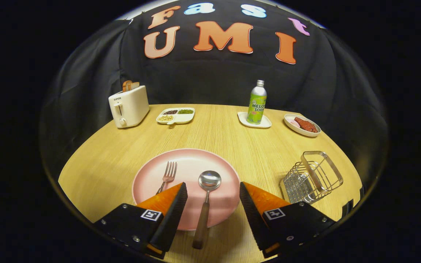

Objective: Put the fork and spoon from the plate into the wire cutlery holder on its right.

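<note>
The gripper (213,190) hangs open above the pink plate (148,182), its fingers straddling the spoon (207,197), likely its first target; the fork (167,176) lies left, the empty wire holder (311,177) waiting right.

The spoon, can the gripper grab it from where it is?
Probably yes. The gripper is open, and the spoon lies between its fingers on the plate, nothing in the way.

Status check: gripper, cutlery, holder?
Gripper open, spoon between its fingers. Fork and spoon both on plate. Wire cutlery holder empty, path clear.
</note>
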Demonstrator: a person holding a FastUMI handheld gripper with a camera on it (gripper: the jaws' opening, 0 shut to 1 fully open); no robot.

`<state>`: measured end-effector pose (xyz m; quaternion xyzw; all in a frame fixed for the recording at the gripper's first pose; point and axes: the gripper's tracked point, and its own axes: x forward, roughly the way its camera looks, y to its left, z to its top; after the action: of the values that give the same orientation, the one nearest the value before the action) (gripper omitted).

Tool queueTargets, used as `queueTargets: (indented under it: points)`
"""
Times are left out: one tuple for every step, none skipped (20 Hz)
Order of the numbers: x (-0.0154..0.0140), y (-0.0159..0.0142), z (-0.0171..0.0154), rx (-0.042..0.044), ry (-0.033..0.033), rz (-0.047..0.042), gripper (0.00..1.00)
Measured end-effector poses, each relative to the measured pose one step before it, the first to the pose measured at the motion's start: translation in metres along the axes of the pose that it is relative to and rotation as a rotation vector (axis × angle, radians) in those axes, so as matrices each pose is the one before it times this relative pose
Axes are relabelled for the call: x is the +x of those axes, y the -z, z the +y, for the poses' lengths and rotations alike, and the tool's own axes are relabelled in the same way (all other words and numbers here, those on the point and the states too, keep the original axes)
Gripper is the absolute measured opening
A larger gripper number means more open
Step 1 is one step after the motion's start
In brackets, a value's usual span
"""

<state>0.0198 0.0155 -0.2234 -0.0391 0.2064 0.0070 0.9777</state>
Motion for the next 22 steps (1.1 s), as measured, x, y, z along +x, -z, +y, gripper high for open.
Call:
queueTargets:
  points:
    - [0.0026, 0.0033, 0.00156, -0.01142, -0.00013, 0.0112, 0.84]
    - [0.00204, 0.00441, 0.00229, -0.00814, -0.00436, 0.01235, 0.79]
    - [0.00161, 0.00326, 0.00224, -0.00626, -0.0033, 0.01197, 0.77]
    - [0.00222, 0.00314, 0.00062, -0.00497, 0.00093, 0.00889, 0.75]
    - [0.00212, 0.00358, 0.00141, -0.00291, 0.00185, 0.00874, 0.72]
    - [0.00199, 0.00281, 0.00067, -0.00177, 0.00399, 0.01159, 0.67]
    - [0.00252, 0.00363, -0.00014, 0.00061, 0.00094, 0.01243, 0.6]
    - [0.0015, 0.00336, -0.00002, 0.0026, 0.00369, 0.01193, 0.54]
    - [0.00141, 0.00192, -0.00079, 0.00111, 0.00721, 0.00842, 0.5]
    - [0.00093, 0.00077, -0.00048, -0.00006, 0.00298, 0.00447, 0.41]
    - [0.00112, 0.00094, 0.0004, 0.00275, -0.00071, 0.00128, 0.35]
    - [0.00061, 0.00041, 0.00069, 0.00226, -0.00098, 0.00181, 0.3]
    - [0.00087, 0.0023, -0.00124, -0.0051, 0.00402, 0.01478, 0.27]
    - [0.00315, -0.00161, -0.00224, -0.00428, 0.00551, 0.00078, 0.18]
    - [-0.00343, -0.00146, 0.0007, -0.00667, 0.00056, 0.01459, 0.1]
    - [-0.00233, -0.00209, -0.00185, 0.00112, 0.00203, 0.00532, 0.05]
    - [-0.0041, -0.00592, -0.00085, 0.00735, -0.00719, -0.00549, 0.04]
    - [-0.00633, -0.00593, -0.00208, 0.00785, -0.0072, -0.01187, 0.03]
    - [-0.00556, -0.00641, -0.00388, 0.0022, 0.00012, -0.00888, 0.03]
    - [-0.00429, -0.006, -0.00392, 0.00108, 0.00097, -0.0057, 0.03]
    - [-0.00487, -0.00484, -0.00316, -0.00015, -0.00367, 0.00366, 0.03]
    - [-0.00514, -0.00536, -0.00339, 0.00217, -0.00534, -0.00167, 0.03]
